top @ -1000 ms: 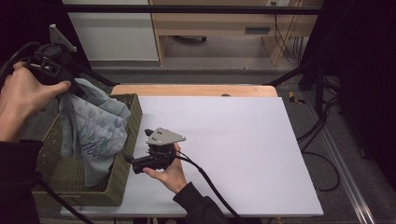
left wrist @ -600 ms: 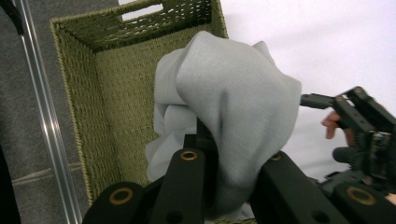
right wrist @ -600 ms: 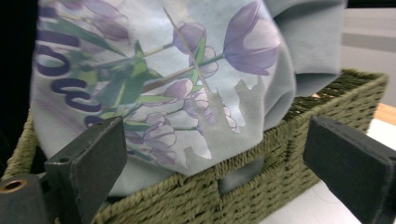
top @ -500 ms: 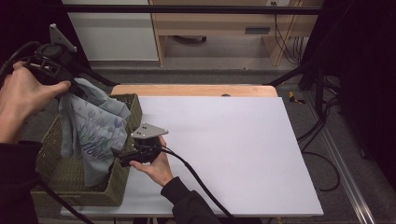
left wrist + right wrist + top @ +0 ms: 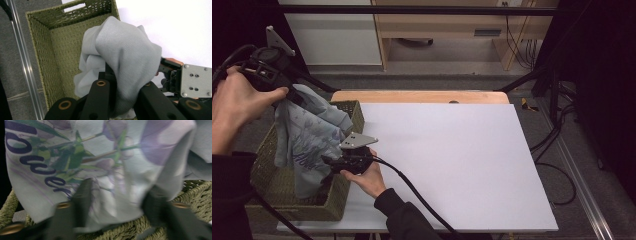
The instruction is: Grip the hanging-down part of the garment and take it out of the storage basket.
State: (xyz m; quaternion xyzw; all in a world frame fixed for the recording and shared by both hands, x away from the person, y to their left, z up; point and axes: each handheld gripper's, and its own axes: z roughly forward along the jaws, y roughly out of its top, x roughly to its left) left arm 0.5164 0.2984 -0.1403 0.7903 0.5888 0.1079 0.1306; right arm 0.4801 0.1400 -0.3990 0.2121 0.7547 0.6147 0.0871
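A person stands at a white table (image 5: pixel 462 155) with a two-jaw gripper in each hand. At the table's left edge sits an olive-green woven basket (image 5: pixel 337 197), rectangular, with a handle slot cut into its end wall.

The left gripper (image 5: pixel 294 95), raised above the far end of the basket, holds up a pale grey-blue garment (image 5: pixel 309 142). Its jaws are pressed together on a bunched fold near the top of the cloth; in the left gripper view the fabric (image 5: pixel 125 57) billows up and over between the two black jaws, which pinch it. From that grip the garment hangs down in loose folds, its lower part reaching into the basket and draping over the basket's table-side rim.

The right gripper (image 5: pixel 328 161) is held low and level, pointing left toward the hanging cloth, right at the basket's table-side rim. Its jaws have just been closing. In the right gripper view the two jaws are blurred and stand partly apart, with a fold of the garment (image 5: pixel 100 170) lying between them; whether the pads already press on it cannot be told. The fabric there shows a printed design of purple flowers, green stems and dark purple lettering, with the basket's woven rim (image 5: pixel 197 192) just behind and below it.
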